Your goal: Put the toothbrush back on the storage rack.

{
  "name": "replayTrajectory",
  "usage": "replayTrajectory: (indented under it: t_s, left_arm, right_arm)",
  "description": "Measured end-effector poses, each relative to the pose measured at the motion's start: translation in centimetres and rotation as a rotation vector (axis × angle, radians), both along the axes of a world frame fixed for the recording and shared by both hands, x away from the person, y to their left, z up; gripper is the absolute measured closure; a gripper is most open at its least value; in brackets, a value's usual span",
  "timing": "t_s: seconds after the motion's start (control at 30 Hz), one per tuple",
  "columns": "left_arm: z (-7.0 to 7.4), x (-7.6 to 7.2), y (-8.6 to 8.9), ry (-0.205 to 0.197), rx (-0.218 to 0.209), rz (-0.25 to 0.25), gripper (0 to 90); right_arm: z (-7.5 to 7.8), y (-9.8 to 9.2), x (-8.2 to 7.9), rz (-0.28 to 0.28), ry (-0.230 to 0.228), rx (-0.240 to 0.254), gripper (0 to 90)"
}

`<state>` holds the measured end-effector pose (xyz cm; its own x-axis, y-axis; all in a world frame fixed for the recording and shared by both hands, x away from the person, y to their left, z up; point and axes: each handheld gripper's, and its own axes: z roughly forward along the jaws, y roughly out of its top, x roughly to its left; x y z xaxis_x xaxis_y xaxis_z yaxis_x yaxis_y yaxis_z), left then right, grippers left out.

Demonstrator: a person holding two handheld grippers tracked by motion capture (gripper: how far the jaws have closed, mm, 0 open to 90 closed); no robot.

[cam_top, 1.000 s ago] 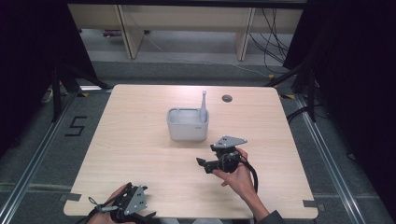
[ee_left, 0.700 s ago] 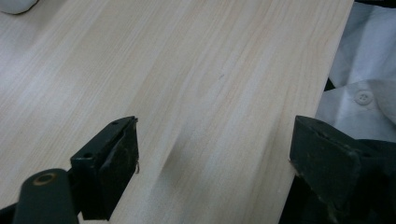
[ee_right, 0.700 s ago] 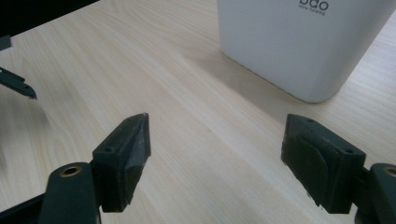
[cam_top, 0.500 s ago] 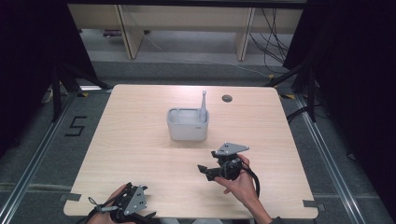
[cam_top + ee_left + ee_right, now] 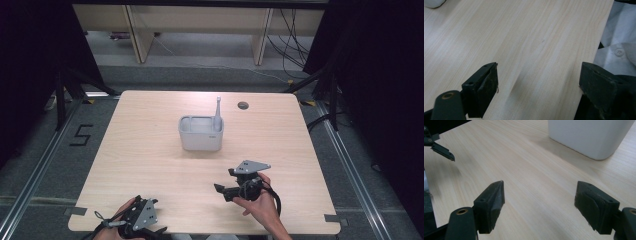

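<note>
High view, left gripper (image 5: 137, 220) cut off

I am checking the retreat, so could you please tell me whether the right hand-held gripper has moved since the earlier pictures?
Yes. The right hand-held gripper has drawn back from the grey container toward the table's near edge, jaws open and empty.

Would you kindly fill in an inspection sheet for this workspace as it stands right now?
Surface: light wooden table, with a cable hole near its far edge.
Job's things: white container at centre, a white handled tool upright in its right corner.
Clutter: nothing seen.
Grippers: left gripper open at the near edge; right gripper open, empty, aimed towards the container.
Cables: black cable trailing from right gripper.
Surroundings: grey floor, shelving behind.
</note>
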<state>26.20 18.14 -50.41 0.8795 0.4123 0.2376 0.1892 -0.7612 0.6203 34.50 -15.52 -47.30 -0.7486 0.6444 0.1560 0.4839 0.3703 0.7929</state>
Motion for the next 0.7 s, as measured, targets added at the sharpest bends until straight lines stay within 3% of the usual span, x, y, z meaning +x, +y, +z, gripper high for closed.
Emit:
replayTrajectory:
  t_s: [0.2,0.33,0.4,0.53,0.6,0.63,0.7]
  left_arm:
    - [0.0,0.0,0.0,-0.001,0.003,-0.002,15.4]
    - [0.0,0.0,0.0,0.001,-0.001,0.000,15.4]
    - [0.0,0.0,0.0,-0.001,0.000,-0.001,15.3]
    - [0.0,0.0,0.0,0.001,-0.004,0.002,15.3]
    - [0.0,0.1,0.0,0.000,0.001,0.001,15.3]
    - [0.0,0.1,0.0,0.000,0.002,0.000,15.4]
    - [0.0,0.1,0.0,0.000,0.000,-0.001,15.3]
  right_arm:
    - [-0.2,-0.4,-0.3,0.011,-0.027,-0.008,23.5]
    - [-0.3,-0.6,-0.4,0.008,-0.013,0.000,21.4]
    - [-0.4,-0.6,-0.7,-0.007,0.024,0.022,19.2]
    - [-0.4,-0.9,-0.9,-0.020,0.015,0.012,16.3]
    - [-0.5,-1.1,-0.9,0.012,-0.002,0.018,16.0]
    - [-0.4,-1.1,-1.3,-0.022,0.028,0.026,15.8]
    - [-0.5,-1.4,-1.2,-0.010,0.000,0.025,15.8]
